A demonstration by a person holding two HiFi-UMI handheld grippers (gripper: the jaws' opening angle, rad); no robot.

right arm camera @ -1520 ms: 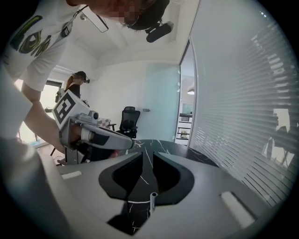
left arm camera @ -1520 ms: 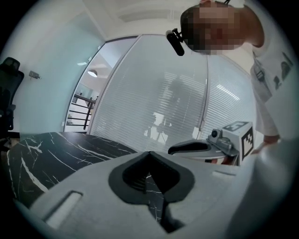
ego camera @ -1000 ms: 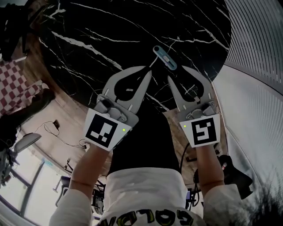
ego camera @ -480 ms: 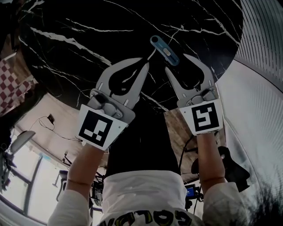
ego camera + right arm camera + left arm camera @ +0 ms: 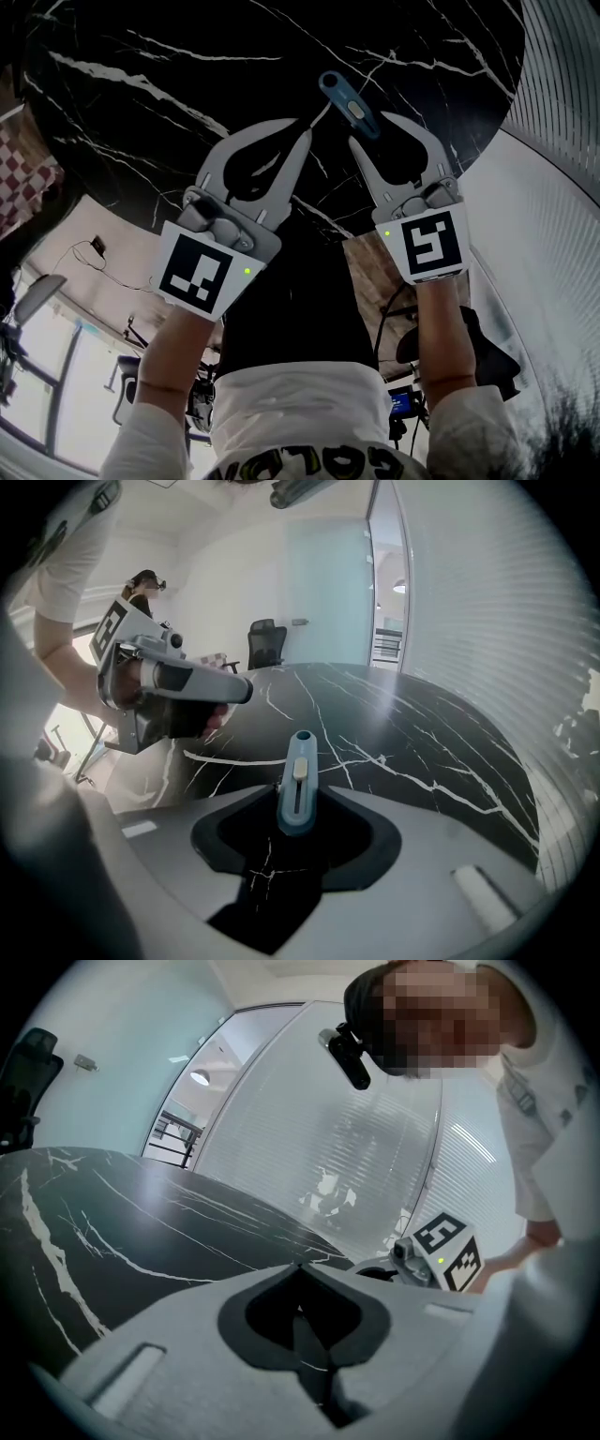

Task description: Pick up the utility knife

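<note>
In your head view, the utility knife [image 5: 347, 103] lies flat on the black worktop [image 5: 169, 84], just ahead of your right tool [image 5: 369, 128]. The left gripper view shows your left tool [image 5: 300, 1271] pinched together and empty. In the right gripper view the jaws are closing around the knife's near end without gripping it yet. You seem to be at the grasp, so centre the handle, clamp, then lift.

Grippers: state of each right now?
Left gripper: closed, empty.
Right gripper: jaws closing around the near end of the utility knife, not clamped on it yet.
</note>
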